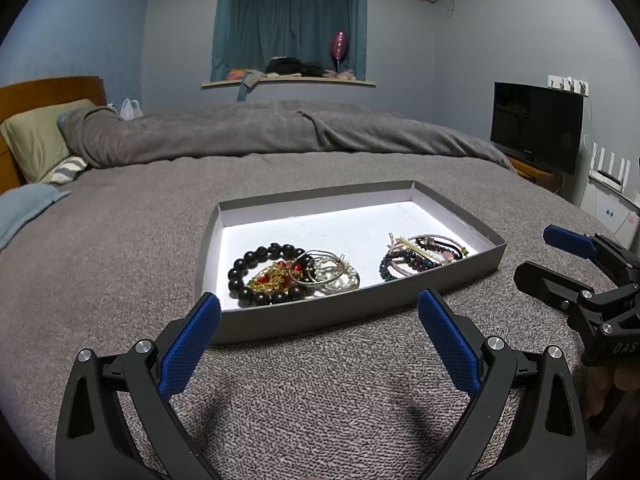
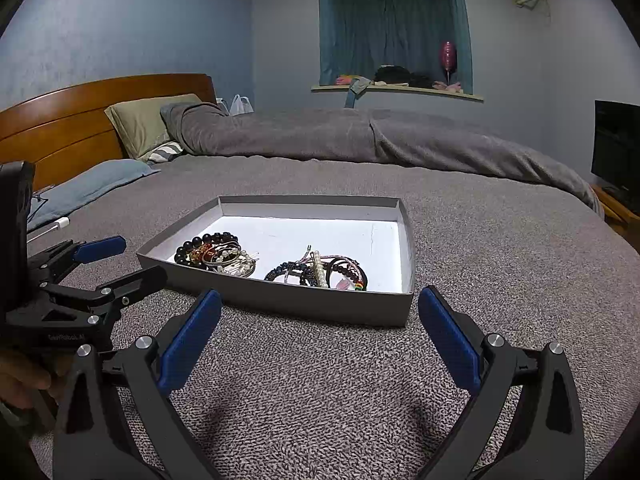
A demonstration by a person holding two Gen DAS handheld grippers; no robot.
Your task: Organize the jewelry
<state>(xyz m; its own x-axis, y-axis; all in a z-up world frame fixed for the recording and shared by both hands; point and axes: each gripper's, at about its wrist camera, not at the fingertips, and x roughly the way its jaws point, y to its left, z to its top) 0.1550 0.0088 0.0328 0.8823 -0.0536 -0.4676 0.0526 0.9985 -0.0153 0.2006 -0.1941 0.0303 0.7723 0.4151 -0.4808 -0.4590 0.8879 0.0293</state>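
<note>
A shallow grey box with a white floor lies on the grey bed cover. Inside, a left pile holds a black bead bracelet, a gold and red piece, silver rings and pearls. A right pile holds dark bead bracelets, pink cords and a pearl clip. The box and both piles show in the right wrist view. My left gripper is open and empty, just short of the box's near wall. My right gripper is open and empty, also before the near wall.
The right gripper shows at the right edge of the left wrist view; the left gripper shows at the left of the right wrist view. A folded grey duvet, pillows and a wooden headboard lie beyond. A TV stands right.
</note>
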